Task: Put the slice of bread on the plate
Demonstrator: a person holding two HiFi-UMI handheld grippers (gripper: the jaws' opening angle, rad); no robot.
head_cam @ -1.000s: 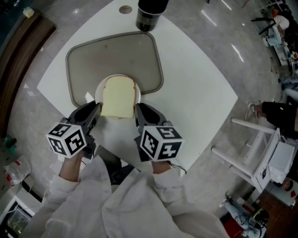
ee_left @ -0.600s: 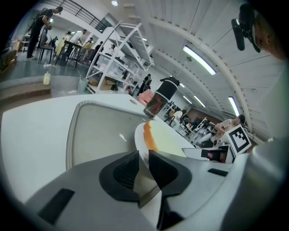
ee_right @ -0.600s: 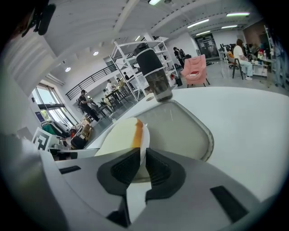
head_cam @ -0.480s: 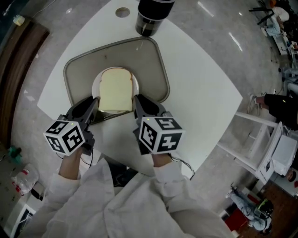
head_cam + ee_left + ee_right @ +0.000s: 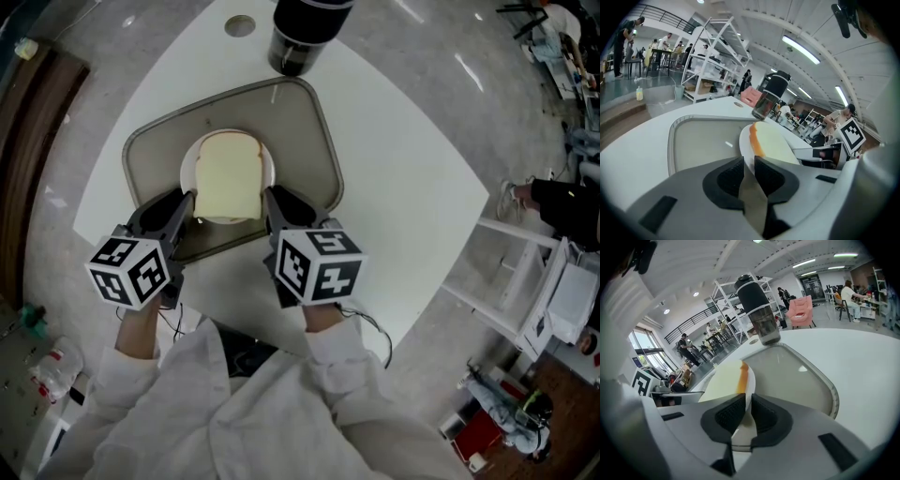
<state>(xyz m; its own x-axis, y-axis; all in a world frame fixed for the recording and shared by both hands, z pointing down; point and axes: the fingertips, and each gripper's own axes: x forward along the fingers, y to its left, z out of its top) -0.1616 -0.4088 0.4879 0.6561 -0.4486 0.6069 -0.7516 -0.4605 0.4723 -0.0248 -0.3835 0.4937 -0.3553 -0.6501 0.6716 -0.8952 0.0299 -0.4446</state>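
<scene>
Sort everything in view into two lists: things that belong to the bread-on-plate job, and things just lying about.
Belongs to the job:
- slice of bread, already lying on the plate
- plate
- left gripper and right gripper, each shut on the plate's rim

Just lying about:
- grey tray under the plate
- dark tumbler beyond the tray
- white table

The tray (image 5: 302, 155) is bare to the right of the plate (image 5: 187, 161) and behind it. A tall dark bottle (image 5: 302, 33) stands just beyond the tray's far corner. The left gripper (image 5: 188, 200) and the right gripper (image 5: 270, 196) block the plate's near sides. The worktop (image 5: 403, 197) at the right is open.
</scene>
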